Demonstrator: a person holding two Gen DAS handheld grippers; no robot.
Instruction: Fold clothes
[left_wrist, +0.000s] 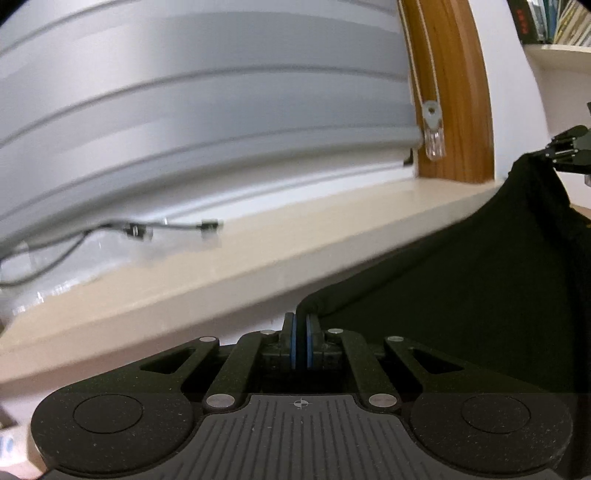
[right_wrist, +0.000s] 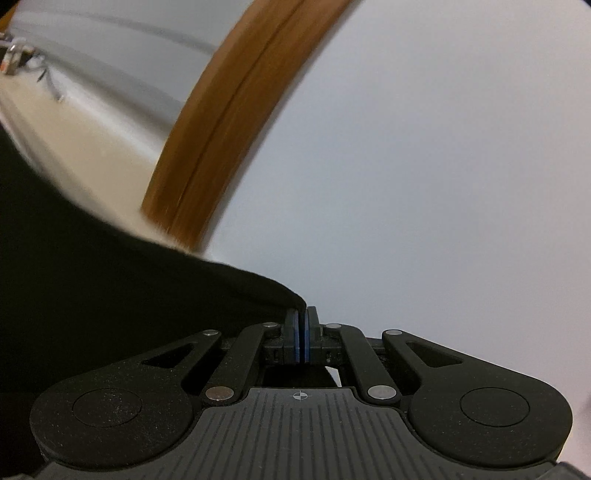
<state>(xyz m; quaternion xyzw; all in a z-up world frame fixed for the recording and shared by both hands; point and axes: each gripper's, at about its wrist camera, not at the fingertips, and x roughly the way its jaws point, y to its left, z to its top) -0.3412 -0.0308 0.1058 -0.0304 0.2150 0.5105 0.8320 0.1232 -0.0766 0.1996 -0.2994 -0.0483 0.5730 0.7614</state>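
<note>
The left gripper (left_wrist: 300, 325) is clenched on one edge of the black garment (left_wrist: 461, 280), and the right gripper (right_wrist: 302, 319) pinches another edge. The cloth hangs stretched between them, above the beige table (left_wrist: 221, 273), probably so it spreads flat before a fold.

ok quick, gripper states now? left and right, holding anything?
Left gripper: shut on an edge of the black garment.
Right gripper: shut on another edge of the same garment, which hangs between the two.
</note>
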